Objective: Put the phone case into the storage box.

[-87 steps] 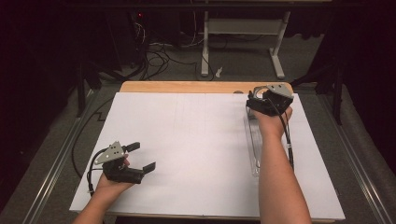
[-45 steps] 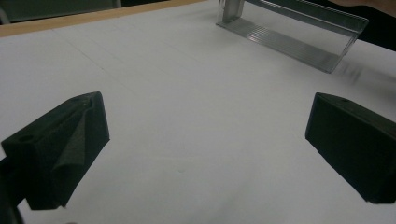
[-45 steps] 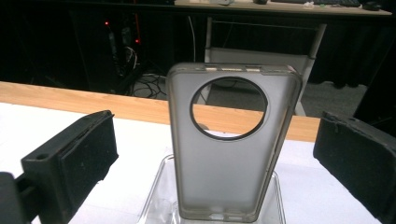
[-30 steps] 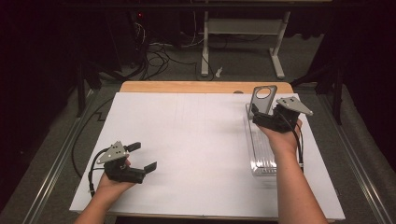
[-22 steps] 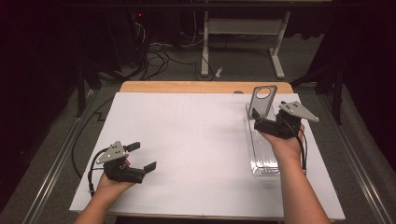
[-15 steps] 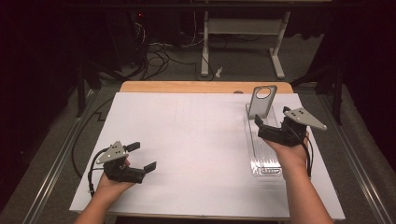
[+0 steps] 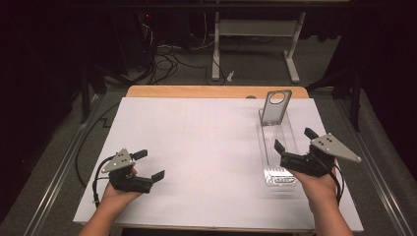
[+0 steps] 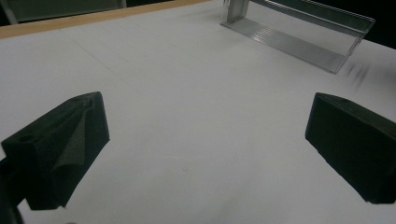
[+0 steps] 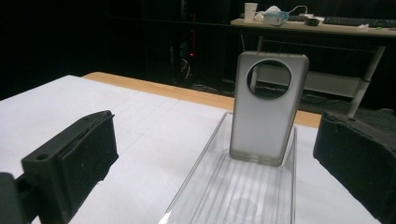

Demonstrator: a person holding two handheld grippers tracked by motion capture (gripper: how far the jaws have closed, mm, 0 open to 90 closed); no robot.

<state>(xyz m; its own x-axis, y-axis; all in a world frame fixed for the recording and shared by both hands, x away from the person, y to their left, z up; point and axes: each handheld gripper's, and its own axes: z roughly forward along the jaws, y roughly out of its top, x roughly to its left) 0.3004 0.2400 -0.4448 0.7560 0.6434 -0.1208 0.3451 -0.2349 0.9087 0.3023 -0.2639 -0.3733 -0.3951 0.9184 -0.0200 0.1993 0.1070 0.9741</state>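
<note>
Your right gripper [image 7: 297,147] has its jaws spread wide and holds nothing; it hovers over the near end of the clear plastic tray [image 7: 278,152], which lies lengthwise on the right side of the table [image 7: 206,142]. In the right gripper view the tray's ribbed floor [image 9: 243,191] runs away between the jaws to the grey phone case [image 9: 269,107], which stands upright at the far end, its round camera cutout at the top. Your left gripper [image 7: 149,164] sits low at the near left of the white sheet, well apart from the tray, jaws also open with only bare paper between them.
</note>
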